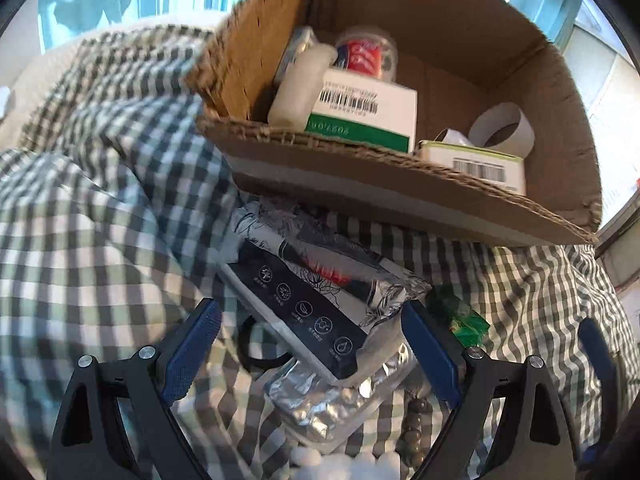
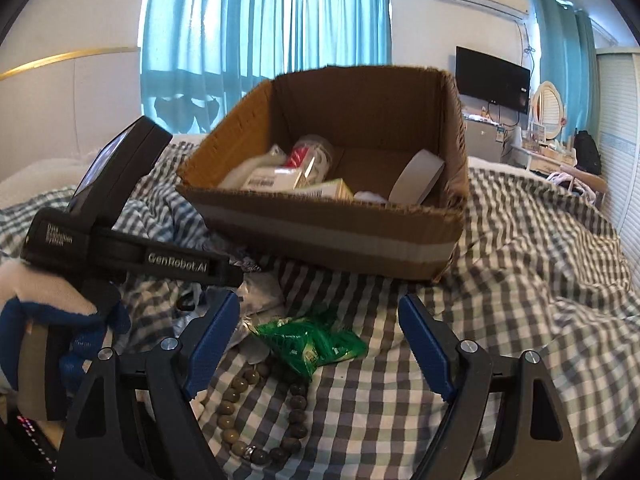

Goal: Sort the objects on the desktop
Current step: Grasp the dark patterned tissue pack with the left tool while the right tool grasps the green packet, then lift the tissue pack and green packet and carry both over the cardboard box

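Pick-up step judged in hand: left gripper [image 1: 312,344] spread wide over foil packet [image 1: 320,280], right gripper [image 2: 320,344] wide, empty, near green packet [image 2: 316,344]; closing needed before cardboard box [image 2: 332,236].

Cardboard box [image 2: 332,236] blocks ahead; bare checked cloth [image 2: 520,280] right; left tool [image 2: 132,256] crowds left.

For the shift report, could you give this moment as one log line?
left gripper: open over foil packets | right gripper: open over green packet | cardboard box: part filled

Both tools, left tool [image 1: 312,344] and right tool [image 2: 319,334], point downward with jaws spread wide, gripping nothing.
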{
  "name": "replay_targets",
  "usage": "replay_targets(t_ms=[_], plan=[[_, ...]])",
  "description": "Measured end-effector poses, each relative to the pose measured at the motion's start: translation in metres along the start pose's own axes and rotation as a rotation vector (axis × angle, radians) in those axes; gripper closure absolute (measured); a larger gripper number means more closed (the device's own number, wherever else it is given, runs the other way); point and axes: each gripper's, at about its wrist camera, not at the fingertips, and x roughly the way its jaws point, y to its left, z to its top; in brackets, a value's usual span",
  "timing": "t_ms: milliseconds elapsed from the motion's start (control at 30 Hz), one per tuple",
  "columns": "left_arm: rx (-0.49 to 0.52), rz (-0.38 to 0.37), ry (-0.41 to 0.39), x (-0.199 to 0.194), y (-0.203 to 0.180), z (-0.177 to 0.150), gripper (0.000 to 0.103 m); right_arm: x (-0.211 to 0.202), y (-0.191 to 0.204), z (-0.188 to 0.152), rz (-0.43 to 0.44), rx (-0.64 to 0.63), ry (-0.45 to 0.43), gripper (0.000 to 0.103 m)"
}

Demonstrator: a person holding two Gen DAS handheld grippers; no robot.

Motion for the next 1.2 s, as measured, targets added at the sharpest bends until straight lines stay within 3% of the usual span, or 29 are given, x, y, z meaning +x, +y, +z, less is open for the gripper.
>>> replay_targets(t_ms=[367,467,533,633,733,900,1200], plan=[[-0.018,-0.037,0.064,0.045,-0.004,0.002,0.011,0.058,0.003,-0.019,0.026,-0.004,0.155,0.021],[-0.012,-0.046,0.062,0.045,-0.002,0.0,0.03,0.066,0.005,-0.02,0.045,-0.011,0.176,0.027],[-0.002,-0.069,0.063,0.044,-0.004,0.0,0.048,0.068,0.006,-0.02,0.045,-0.014,0.182,0.043],[0.016,-0.084,0.048,0.039,-0.008,-0.002,0.067,0.064,0.004,-0.019,0.043,-0.006,0.172,0.06],[0.035,-0.088,0.03,0.034,-0.013,-0.004,0.076,0.058,0.0,-0.018,0.04,0.011,0.15,0.072],[0.07,-0.087,0.009,0.019,-0.022,-0.011,0.085,0.041,0.001,-0.014,0.033,-0.004,0.099,0.075],[0.094,-0.087,-0.053,-0.028,-0.028,-0.028,0.088,-0.003,-0.003,0.005,0.012,0.014,-0.013,0.075]])
